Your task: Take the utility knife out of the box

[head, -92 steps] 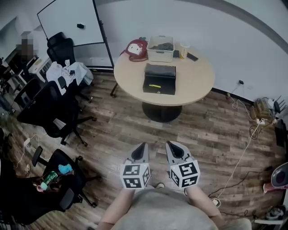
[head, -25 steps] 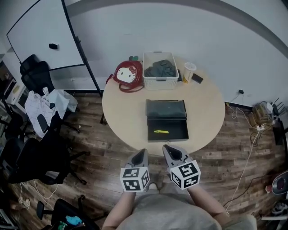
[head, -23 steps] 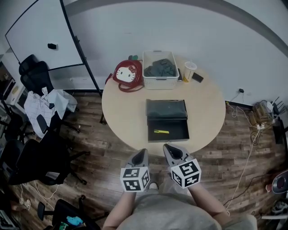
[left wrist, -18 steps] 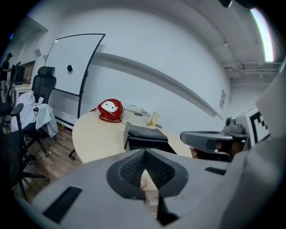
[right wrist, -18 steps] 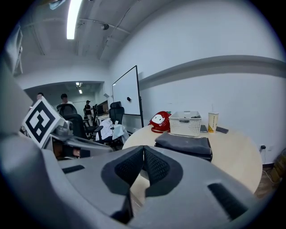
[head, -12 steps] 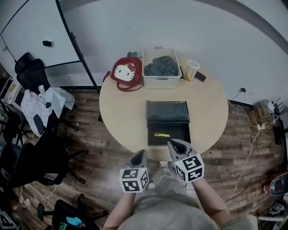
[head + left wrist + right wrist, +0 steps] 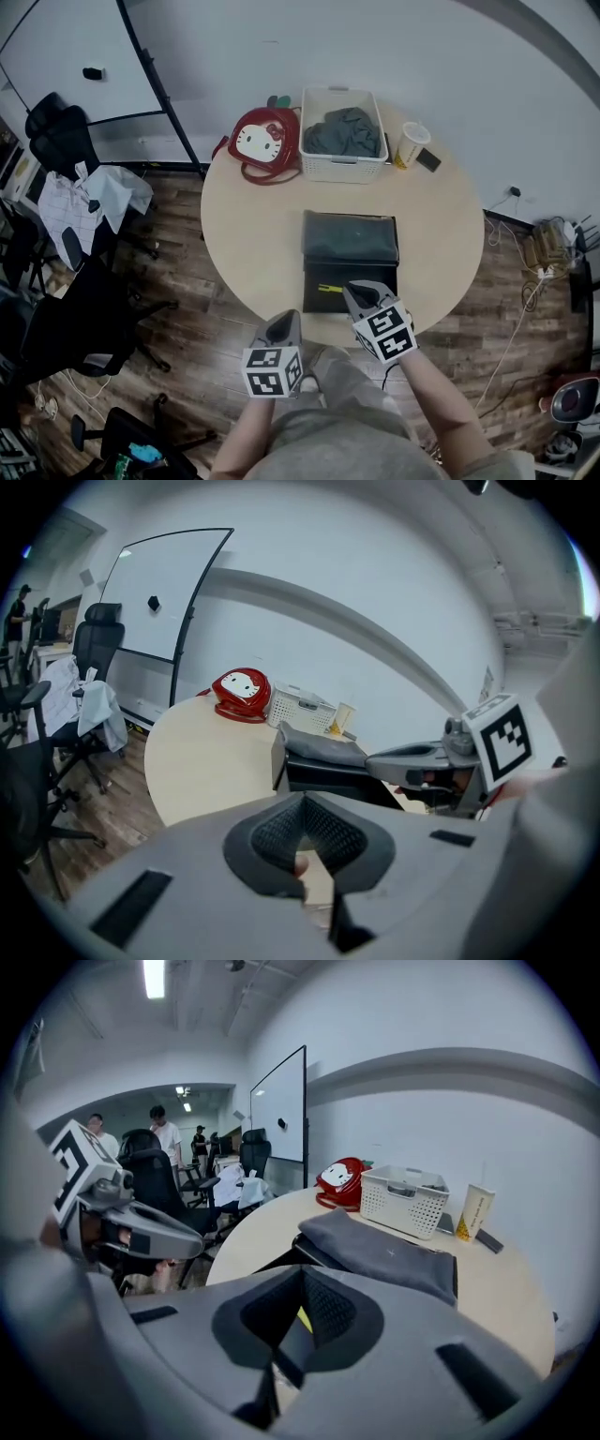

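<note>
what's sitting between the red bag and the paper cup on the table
A white basket holding dark cloth sits between the red bag and the paper cup, clearest in the head view.

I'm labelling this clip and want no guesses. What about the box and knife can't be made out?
- Utility knife: head view shows only a yellow sliver, too small for detail; in the right gripper view that gripper's body hides most of it.
- Box, front right corner: head view, covered by the right hand-held gripper.
- Box interior: left gripper view, blocked by its own wall.
- Basket bottom: head view, dark cloth covers it.
</note>
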Motion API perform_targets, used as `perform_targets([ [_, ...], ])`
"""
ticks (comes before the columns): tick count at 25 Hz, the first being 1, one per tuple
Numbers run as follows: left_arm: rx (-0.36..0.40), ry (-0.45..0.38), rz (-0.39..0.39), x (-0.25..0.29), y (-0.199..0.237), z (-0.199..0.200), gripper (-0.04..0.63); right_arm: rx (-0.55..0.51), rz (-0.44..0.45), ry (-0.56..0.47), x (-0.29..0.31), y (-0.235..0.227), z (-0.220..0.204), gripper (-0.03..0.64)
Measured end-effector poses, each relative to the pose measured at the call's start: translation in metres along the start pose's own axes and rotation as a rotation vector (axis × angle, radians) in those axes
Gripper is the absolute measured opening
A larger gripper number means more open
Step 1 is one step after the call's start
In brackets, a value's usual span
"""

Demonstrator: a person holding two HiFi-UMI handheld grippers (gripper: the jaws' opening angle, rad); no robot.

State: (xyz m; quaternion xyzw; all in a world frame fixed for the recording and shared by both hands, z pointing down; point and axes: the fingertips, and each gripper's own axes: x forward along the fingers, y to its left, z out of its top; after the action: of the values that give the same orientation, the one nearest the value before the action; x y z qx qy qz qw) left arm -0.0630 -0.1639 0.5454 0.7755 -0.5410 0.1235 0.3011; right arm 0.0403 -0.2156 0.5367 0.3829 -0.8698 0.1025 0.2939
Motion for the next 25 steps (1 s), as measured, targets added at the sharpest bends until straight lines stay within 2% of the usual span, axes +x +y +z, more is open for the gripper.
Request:
perform_targets([
  [13, -0.091, 0.066, 0.068, 0.033, 0.03, -0.016, 0.002, -0.28, 0.268, 0.283, 0.066, 0.008, -0.043, 0.003],
  [14, -0.1, 0.068, 0.07, 0.035, 0.031, -0.015, 0.002, -0.298, 0.288, 0.301, 0.069, 0.009, -0.047, 0.017],
  [15, -0.107, 0.068, 0.072, 0.037, 0.032, -0.015, 0.002, -0.316, 0.308, 0.318, 0.072, 0.011, -0.051, 0.073],
  [16, -0.112, 0.068, 0.075, 0.039, 0.033, -0.014, 0.002, -0.335, 0.326, 0.332, 0.075, 0.013, -0.054, 0.101],
  [25, -0.14, 0.075, 0.089, 0.049, 0.038, -0.012, 0.002, -0.447, 0.395, 0.403, 0.095, 0.022, -0.076, 0.103],
])
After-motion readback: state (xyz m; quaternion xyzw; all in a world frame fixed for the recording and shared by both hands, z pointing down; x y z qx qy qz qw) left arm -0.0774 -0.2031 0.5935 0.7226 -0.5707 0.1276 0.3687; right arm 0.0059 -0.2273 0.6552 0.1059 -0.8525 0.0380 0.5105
